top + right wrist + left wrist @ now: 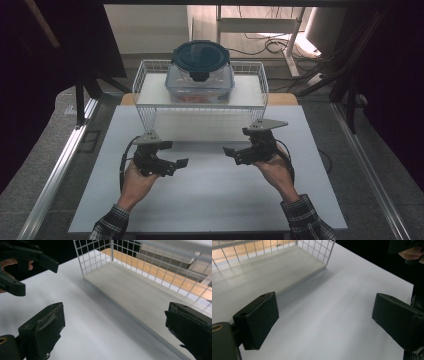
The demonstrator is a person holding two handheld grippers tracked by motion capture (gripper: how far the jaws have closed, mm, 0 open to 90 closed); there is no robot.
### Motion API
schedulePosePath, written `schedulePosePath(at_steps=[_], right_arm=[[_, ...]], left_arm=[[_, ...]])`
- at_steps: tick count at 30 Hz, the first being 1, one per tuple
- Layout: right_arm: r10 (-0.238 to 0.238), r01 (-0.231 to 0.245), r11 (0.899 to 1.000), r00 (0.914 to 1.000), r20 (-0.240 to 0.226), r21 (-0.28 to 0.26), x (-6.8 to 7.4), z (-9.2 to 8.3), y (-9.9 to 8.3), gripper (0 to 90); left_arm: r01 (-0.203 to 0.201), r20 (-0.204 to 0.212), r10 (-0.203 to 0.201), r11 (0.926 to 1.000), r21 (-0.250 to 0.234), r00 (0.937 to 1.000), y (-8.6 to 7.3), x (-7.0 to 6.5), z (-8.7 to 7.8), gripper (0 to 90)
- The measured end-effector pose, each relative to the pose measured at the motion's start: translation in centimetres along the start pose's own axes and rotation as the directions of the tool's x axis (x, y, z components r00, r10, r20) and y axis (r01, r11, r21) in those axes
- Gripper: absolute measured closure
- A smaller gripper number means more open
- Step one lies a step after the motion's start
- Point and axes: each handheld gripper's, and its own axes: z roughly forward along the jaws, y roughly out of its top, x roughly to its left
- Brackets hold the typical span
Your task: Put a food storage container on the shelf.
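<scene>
A white wire-mesh basket [150,107] with a pale flat floor stands at the far middle of the white rectangular tabletop [210,195]; its near wall rises between the grippers and the load. Inside, toward the back, sits a clear plastic food container with a dark blue-green clip-on lid [200,70], reddish contents showing through its wall. Dark frames and cables flank the table. The left gripper [176,156] hovers over the bare tabletop, near the basket's near-left corner but apart from it, jaws spread wide with nothing between them. The right gripper [234,151] mirrors it near the near-right corner, jaws likewise wide and empty. The container lies well beyond both, behind the mesh.
</scene>
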Motion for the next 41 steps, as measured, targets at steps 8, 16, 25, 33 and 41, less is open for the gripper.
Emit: schedulePosePath(at_steps=[8, 16, 25, 33, 41], right_arm=[[0.001, -0.001, 1.0, 1.0, 0.003, 0.026, 0.2, -0.3, -2.5, 1.8], [-0.01, 0.01, 0.999, 0.9999, 0.008, 0.033, 1.0, -1.0, -5.1, 0.0], [0.01, -0.01, 0.999, 0.9999, 0.004, 0.037, 1.6, -1.5, -7.5, 0.0], [0.018, -0.02, 0.996, 0.9995, 0.025, 0.088, 1.8, -1.1, -10.3, 0.0], [0.026, -0.032, 0.99, 0.9986, 0.047, 0.138, 1.6, -0.6, -11.4, 0.0]], left_arm=[[0.015, -0.015, -0.015, 0.9999, -0.009, 0.9998, -3.2, -0.4, -0.1, 5.4], [0.007, -0.05, -0.007, 0.9999, 0.01, 0.9987, -5.6, -0.5, -1.4, 5.6], [-0.028, -0.081, 0.034, 0.9969, 0.074, 0.9961, -7.9, -1.1, -1.6, 4.4], [-0.054, -0.115, 0.075, 0.9832, 0.174, 0.9905, -9.7, -1.2, -0.9, 4.0], [-0.046, -0.111, 0.072, 0.9754, 0.215, 0.9912, -10.3, -0.8, -0.4, 4.4]])
